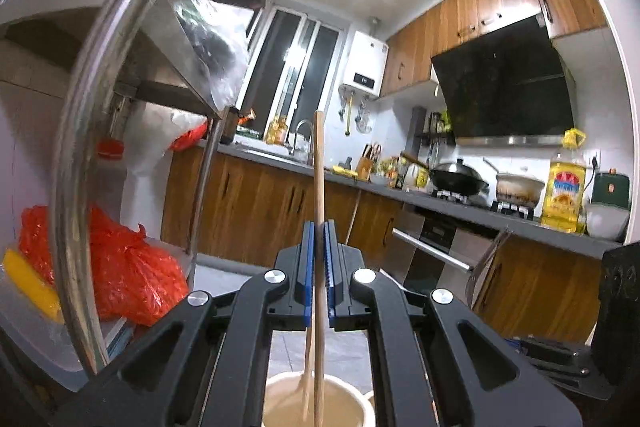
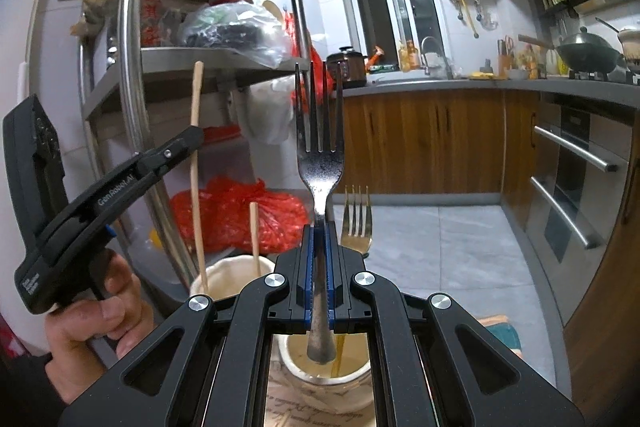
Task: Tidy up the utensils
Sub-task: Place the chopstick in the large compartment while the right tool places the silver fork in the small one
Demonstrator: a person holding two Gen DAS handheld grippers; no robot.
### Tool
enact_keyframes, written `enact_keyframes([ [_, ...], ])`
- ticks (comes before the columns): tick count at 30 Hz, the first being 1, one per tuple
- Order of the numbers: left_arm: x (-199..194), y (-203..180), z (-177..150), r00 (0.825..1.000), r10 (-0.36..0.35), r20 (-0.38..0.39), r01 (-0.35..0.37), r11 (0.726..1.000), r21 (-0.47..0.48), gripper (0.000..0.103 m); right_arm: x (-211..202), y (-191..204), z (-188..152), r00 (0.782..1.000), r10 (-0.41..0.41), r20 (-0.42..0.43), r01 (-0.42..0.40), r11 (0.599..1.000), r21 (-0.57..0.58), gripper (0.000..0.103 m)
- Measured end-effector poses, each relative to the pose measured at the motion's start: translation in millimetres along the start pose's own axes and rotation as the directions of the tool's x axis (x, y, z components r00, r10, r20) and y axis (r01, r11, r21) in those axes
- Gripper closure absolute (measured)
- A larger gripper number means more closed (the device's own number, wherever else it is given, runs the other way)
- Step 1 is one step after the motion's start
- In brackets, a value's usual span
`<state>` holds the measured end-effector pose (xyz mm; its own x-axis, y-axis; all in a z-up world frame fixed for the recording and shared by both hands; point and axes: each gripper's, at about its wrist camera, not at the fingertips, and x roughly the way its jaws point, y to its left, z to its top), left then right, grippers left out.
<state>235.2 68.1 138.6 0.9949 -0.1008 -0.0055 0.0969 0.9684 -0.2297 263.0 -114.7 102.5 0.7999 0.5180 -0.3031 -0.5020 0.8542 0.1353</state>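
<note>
My left gripper (image 1: 319, 227) is shut on a wooden chopstick (image 1: 319, 167) held upright over a cream cup (image 1: 352, 407); a second chopstick (image 1: 307, 371) stands in that cup. In the right wrist view the left gripper (image 2: 194, 137) holds the same chopstick (image 2: 196, 99) above the cream cup (image 2: 230, 271), where another chopstick (image 2: 254, 239) stands. My right gripper (image 2: 319, 227) is shut on a silver fork (image 2: 320, 155), tines up, its handle end over a second cup (image 2: 320, 375). A gold fork (image 2: 357, 223) stands in that cup.
A steel shelf rack (image 2: 132, 67) with red bags (image 2: 240, 219) stands close on the left. Wooden cabinets (image 2: 420, 139) and an oven (image 2: 576, 187) line the far side and right. A grey tiled floor (image 2: 440, 247) lies beyond the cups.
</note>
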Motion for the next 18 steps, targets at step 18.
enact_keyframes([
  [18,20,-12,-64,0.939,0.155,-0.306,-0.115,0.983,0.147,0.098,44,0,-38,0.966,-0.054,-0.253,0.048,0.998,-0.032,0.097],
])
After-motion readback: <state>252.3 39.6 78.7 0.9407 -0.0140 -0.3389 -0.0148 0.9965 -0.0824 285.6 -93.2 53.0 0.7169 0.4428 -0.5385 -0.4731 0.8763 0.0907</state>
